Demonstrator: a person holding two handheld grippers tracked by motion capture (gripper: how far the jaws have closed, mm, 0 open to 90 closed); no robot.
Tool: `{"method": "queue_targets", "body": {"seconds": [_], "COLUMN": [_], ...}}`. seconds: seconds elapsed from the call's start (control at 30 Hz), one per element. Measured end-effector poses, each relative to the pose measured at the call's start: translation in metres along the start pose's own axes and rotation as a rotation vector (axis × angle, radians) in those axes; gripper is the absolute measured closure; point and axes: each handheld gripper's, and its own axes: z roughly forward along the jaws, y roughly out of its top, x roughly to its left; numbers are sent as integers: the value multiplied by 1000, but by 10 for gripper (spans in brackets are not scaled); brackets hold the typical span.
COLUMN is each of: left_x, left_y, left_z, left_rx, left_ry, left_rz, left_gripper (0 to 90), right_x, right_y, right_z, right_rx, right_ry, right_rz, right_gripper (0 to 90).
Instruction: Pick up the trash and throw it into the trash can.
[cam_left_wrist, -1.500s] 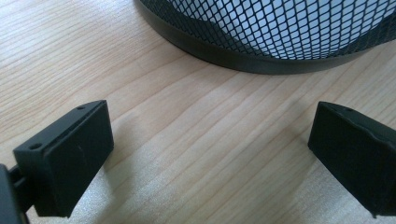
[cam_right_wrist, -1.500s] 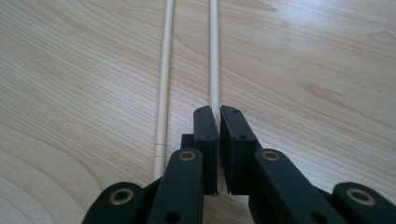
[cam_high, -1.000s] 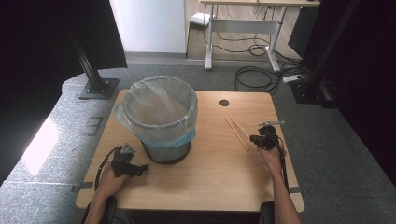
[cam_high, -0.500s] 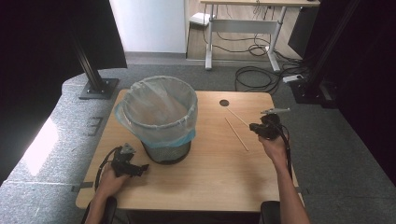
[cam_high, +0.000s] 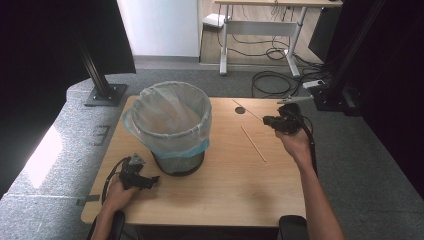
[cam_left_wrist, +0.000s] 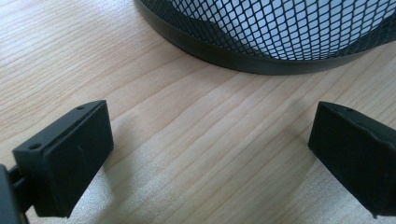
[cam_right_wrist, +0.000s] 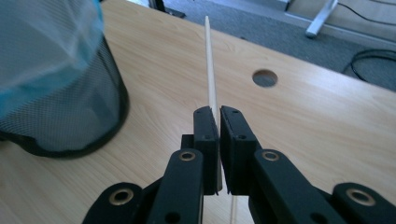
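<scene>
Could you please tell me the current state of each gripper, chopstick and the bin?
Right gripper: shut on held chopstick, lifted off the table.
Left gripper: open, empty, low over the table.
Second chopstick: lying flat on the table.
Mesh bin: upright, lined with a bag.

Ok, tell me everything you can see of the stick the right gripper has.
The stick is thin, straight and pale, wood by its look. The right gripper is shut on it near one end, and its long free part juts out past the jaws, in the air above the table. Nothing else touches it. A second stick lies flat on the table.
</scene>
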Motion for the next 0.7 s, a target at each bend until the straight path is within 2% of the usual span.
{"method": "queue_targets", "body": {"seconds": [0.13,0.17,0.2,0.27,0.3,0.33,0.43,0.5,0.57,0.6,0.67,0.7], "left_x": [0,0,0,0,0,0,0,0,0,0,0,0], "left_y": [0,0,0,0,0,0,0,0,0,0,0,0], "left_z": [0,0,0,0,0,0,0,0,0,0,0,0], "left_rx": [2,-1,-1,-1,-1,-1,-2,-2,-1,-1,-1,-1], "left_ry": [2,1,1,1,1,1,1,1,1,1,1,1], "left_rz": [3,0,0,0,0,0,0,0,0,0,0,0], "left_gripper": [0,0,0,0,0,0,0,0,0,0,0,0], "right_x": [6,10,10,16,16,22,28,41,45,56,66,66], "right_y": [12,22,22,34,34,45,53,66,70,78,85,85], "right_z": [-7,-13,-13,-21,-21,-28,-33,-41,-43,-46,-47,-47], "right_rx": [-16,-27,-27,-44,-44,-60,-71,-82,-84,-84,-77,-77], "right_ry": [21,32,32,51,51,73,86,107,116,143,159,159], "right_rz": [-16,-26,-26,-42,-42,-55,-74,-110,-123,-145,-172,-172], "right_gripper": [847,847,847,847,847,847,847,847,847,846,846,846]}}
